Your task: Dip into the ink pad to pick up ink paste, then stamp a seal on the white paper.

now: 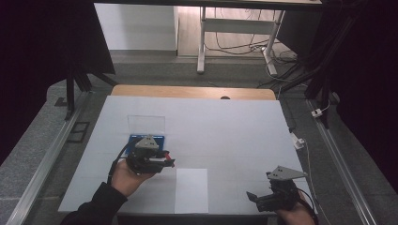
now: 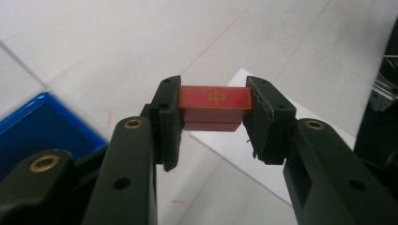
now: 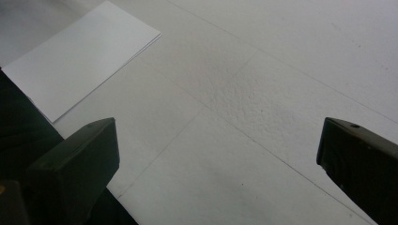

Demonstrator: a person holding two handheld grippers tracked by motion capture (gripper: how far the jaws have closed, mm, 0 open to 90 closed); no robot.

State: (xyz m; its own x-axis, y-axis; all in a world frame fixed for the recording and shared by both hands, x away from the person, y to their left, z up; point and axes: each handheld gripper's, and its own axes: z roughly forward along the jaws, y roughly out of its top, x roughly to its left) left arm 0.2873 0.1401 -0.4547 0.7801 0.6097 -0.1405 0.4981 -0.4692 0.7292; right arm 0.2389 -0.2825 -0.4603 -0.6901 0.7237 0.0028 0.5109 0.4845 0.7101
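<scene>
A small red block (image 2: 215, 99) with a gold mark on its top face sits between the black jaws of my left gripper (image 2: 214, 108), which is shut on it by both ends. From above, the left gripper (image 1: 167, 160) hovers over the white table just right of a blue tray (image 1: 157, 137), with the red block (image 1: 165, 159) at its tip. A corner of the blue tray (image 2: 42, 126) shows at the left of the left gripper view. My right gripper (image 1: 256, 198) rests near the table's front right edge, and its jaws (image 3: 220, 150) stand wide open over bare table.
A white sheet of paper (image 1: 191, 190) lies at the front middle of the table (image 1: 225, 126), between the two grippers; the sheet (image 3: 80, 61) also lies ahead of the right gripper. A faint clear rectangle (image 1: 146, 123) stands behind the blue tray. Black stands and cables flank the table.
</scene>
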